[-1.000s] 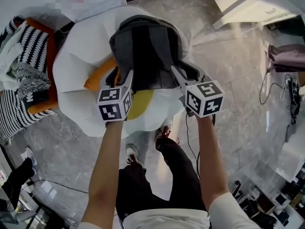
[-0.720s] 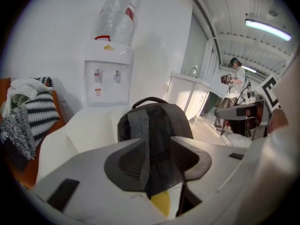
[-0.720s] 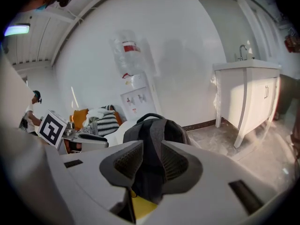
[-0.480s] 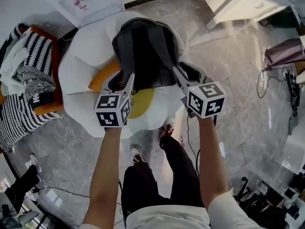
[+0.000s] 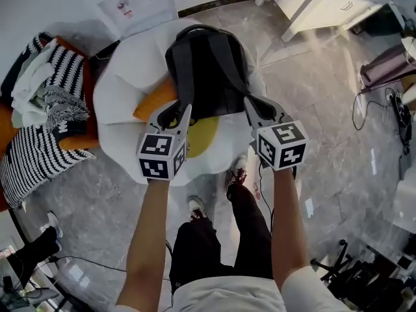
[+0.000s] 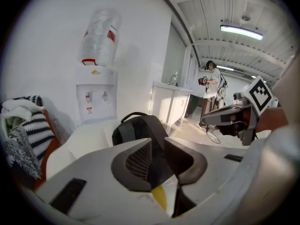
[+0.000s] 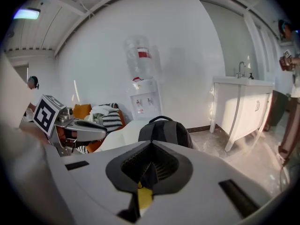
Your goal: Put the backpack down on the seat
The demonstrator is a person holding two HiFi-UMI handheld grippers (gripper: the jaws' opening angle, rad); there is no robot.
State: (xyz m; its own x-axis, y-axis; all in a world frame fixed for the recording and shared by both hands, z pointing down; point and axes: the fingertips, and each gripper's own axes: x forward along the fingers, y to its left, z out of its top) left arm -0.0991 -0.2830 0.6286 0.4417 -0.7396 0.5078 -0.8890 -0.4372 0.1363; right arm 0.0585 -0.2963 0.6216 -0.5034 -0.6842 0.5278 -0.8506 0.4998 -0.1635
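Note:
The dark grey backpack (image 5: 208, 70) stands on the white egg-shaped seat (image 5: 123, 90) with its yellow middle, top handle toward the wall. Both grippers hover over the seat's near edge, apart from the bag. My left gripper (image 5: 175, 112) has just been closing; a narrow gap still shows between its pads in the left gripper view, with nothing in it (image 6: 157, 146). My right gripper (image 5: 263, 107) is shut and empty, its pads meeting in the right gripper view (image 7: 151, 161). The backpack (image 7: 164, 130) shows beyond the jaws in both gripper views (image 6: 140, 128).
An orange chair piled with striped cushions and clothes (image 5: 39, 109) stands left of the seat. A water dispenser (image 5: 127, 5) is against the wall behind it, a white cabinet (image 5: 325, 5) at the right. Cables (image 5: 364, 116) lie on the marble floor. Another person (image 6: 213, 78) stands far off.
Both grippers have drawn back from the backpack toward me. The right jaws have gone from wide open to shut, and the left jaws have narrowed. The backpack stays on the seat.

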